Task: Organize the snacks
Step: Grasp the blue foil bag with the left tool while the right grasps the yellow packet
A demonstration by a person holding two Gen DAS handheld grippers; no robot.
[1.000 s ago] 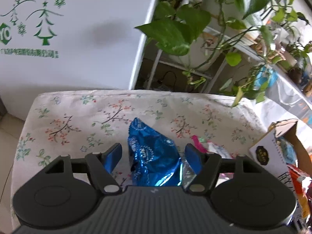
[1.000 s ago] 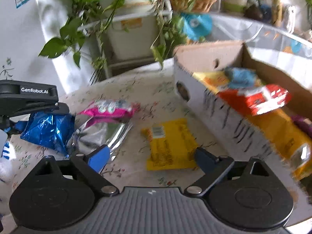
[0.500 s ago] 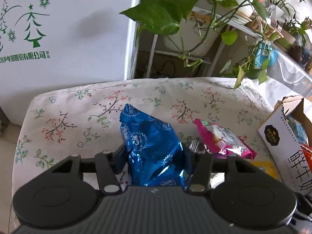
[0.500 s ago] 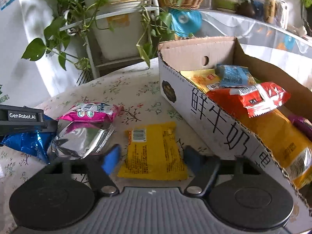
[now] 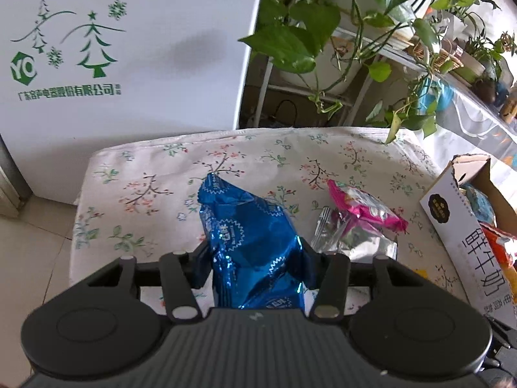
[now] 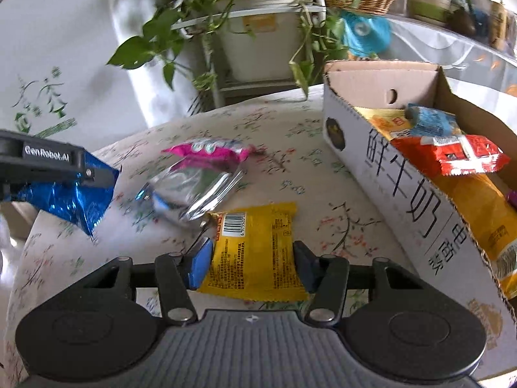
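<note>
Looking down my left hand-held gripper (image 5: pixel 255 265), I see it clamped tight on the blue foil snack bag (image 5: pixel 248 242) above the floral-clothed bench (image 5: pixel 145 174); a pink packet (image 5: pixel 365 207) and a silver one (image 5: pixel 355 242) lie beside it. On the right view, my right hand-held gripper (image 6: pixel 252 263) is closing on the yellow packet (image 6: pixel 255 252), pads seemingly touching its edges. The cardboard box (image 6: pixel 404 190) of snacks stands to the right.
</note>
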